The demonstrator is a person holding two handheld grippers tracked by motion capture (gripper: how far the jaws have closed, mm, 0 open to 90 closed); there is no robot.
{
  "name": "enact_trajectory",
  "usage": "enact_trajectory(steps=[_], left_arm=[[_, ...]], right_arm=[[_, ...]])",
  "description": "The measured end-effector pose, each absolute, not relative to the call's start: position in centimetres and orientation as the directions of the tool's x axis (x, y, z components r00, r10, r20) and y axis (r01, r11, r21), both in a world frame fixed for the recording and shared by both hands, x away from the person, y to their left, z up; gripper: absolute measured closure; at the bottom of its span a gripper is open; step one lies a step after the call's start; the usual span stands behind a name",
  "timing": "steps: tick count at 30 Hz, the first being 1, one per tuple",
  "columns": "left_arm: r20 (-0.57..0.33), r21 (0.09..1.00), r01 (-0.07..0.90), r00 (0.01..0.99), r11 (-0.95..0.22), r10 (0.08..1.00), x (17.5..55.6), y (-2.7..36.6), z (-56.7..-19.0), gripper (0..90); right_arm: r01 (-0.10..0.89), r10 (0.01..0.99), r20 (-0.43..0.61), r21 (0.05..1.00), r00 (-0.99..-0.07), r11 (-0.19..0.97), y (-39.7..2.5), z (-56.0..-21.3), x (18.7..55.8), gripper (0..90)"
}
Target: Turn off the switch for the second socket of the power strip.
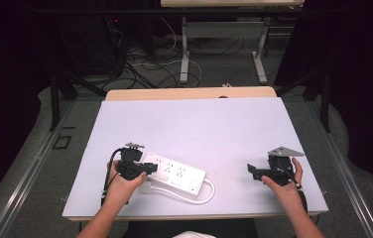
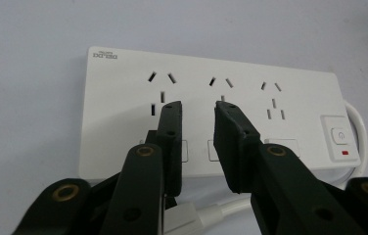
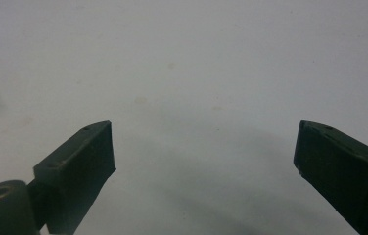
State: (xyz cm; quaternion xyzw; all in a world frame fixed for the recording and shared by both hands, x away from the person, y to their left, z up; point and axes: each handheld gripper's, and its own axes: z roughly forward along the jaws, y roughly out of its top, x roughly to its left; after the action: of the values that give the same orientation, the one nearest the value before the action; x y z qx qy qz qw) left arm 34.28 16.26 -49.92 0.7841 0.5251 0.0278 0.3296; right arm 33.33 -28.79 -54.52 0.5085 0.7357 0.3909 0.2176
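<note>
Black jaws of the left gripper [image 2: 197, 110] stand narrowly parted, empty, over the white power strip [image 1: 177, 173], while the right gripper [image 3: 204, 147] gapes wide above the bare table [image 1: 214, 124].

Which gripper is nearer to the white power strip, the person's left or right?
Left. The left gripper hangs over the near-left end of the power strip, jaws slightly apart above its sockets. The right gripper sits well off to the strip's right, over bare table.

Left black two-jaw gripper [image 2: 197, 115] sits low near the table's front-left, jaws narrowed to a small gap, nothing clamped between them. Right black two-jaw gripper [image 3: 202, 152] held front-right, jaws spread wide, well apart from the left.
</note>
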Motion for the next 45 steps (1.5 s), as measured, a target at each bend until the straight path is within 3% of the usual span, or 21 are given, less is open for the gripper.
enact_trajectory(steps=[29,45], left_arm=[[-0.282,0.589,0.789,0.404,-0.175,0.870,34.6,19.2,-48.6,52.4],[-0.190,0.654,0.734,0.394,-0.184,0.899,34.8,20.9,-48.9,37.3]], right_arm=[[0.577,0.918,0.074,0.796,-0.390,0.181,-28.8,-54.6,33.4,7.8],[0.575,0.918,0.074,0.798,-0.389,0.180,-28.8,-54.5,33.3,7.9]])
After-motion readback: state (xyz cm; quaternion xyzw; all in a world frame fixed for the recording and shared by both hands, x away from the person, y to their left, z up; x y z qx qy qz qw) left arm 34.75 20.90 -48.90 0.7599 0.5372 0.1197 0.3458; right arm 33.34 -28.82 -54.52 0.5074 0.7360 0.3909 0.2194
